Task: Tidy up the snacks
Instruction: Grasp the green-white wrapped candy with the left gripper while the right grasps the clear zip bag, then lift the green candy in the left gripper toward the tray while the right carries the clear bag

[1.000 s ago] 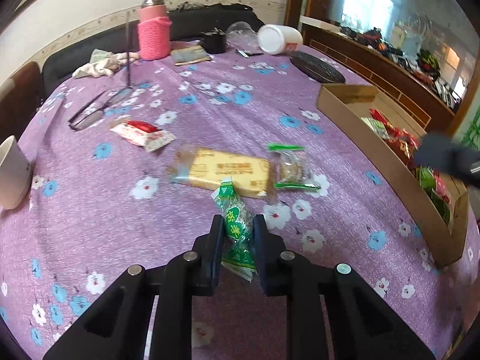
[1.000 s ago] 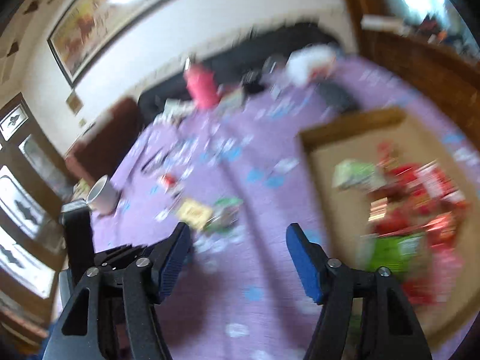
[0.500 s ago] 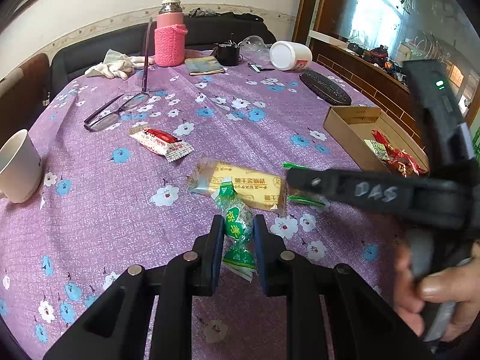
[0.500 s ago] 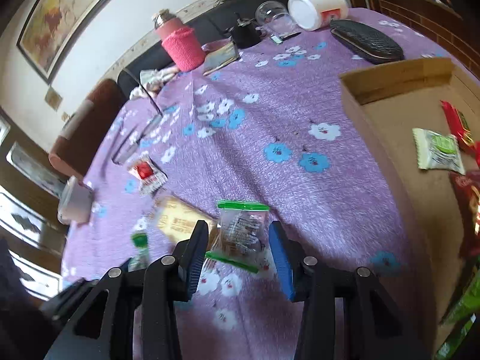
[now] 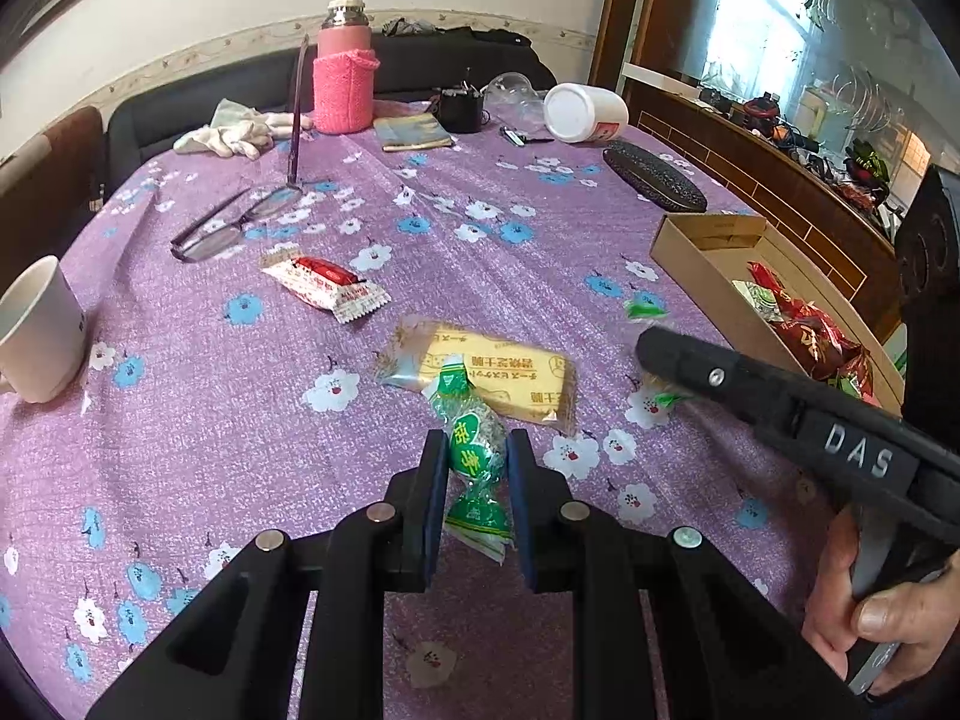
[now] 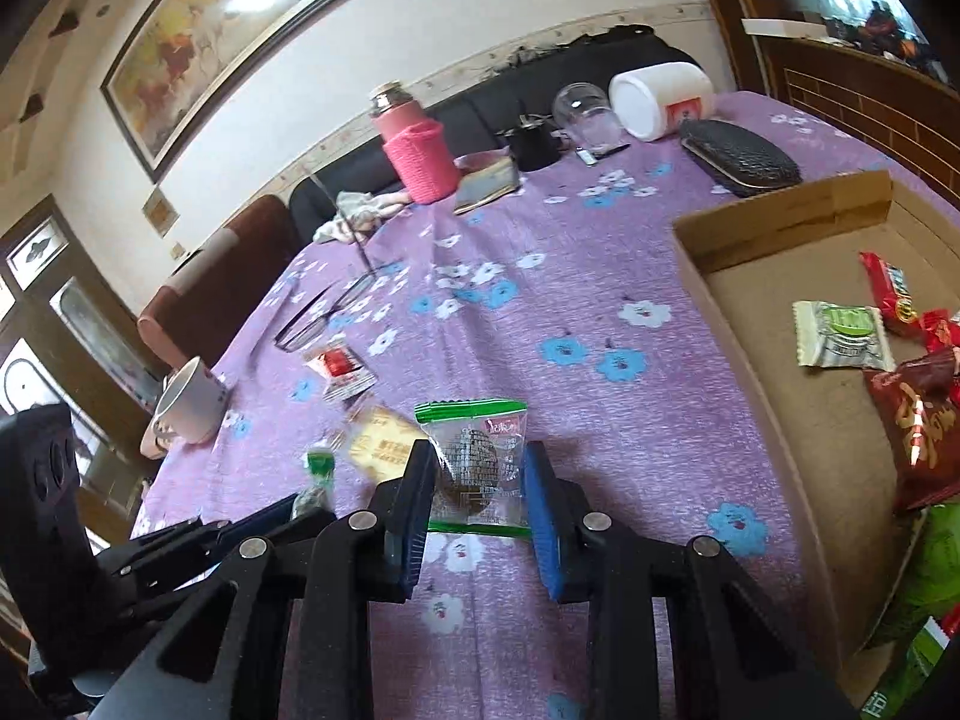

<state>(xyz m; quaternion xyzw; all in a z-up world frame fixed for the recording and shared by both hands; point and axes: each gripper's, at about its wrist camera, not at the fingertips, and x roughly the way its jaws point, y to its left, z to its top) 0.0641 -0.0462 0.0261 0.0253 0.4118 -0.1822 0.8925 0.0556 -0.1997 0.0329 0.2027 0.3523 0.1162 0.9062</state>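
Observation:
My left gripper (image 5: pixel 477 456) is shut on a green candy packet (image 5: pixel 465 414), held just above the purple cloth. My right gripper (image 6: pixel 477 468) has a clear green-edged packet (image 6: pixel 474 420) with a dark round snack lying between its fingers. Its jaws are closing, with the pads at the wrapper's sides and the wrapper not squeezed. A yellow biscuit pack (image 5: pixel 498 372) lies just beyond both grippers. Further left lies a red-and-white packet (image 5: pixel 324 288). The cardboard box (image 6: pixel 780 216) on the right holds several snacks.
A white cup (image 5: pixel 36 330) stands at the left edge. Glasses (image 5: pixel 228 222) lie mid-left. At the back are a pink flask (image 5: pixel 345 84), a white jar (image 5: pixel 585 114) on its side and a black case (image 5: pixel 654 177). A person's hand (image 5: pixel 870 618) grips the right handle.
My right gripper swung from over the box down to the clear packet and its jaws narrowed around it. The left gripper stayed put with the green candy.

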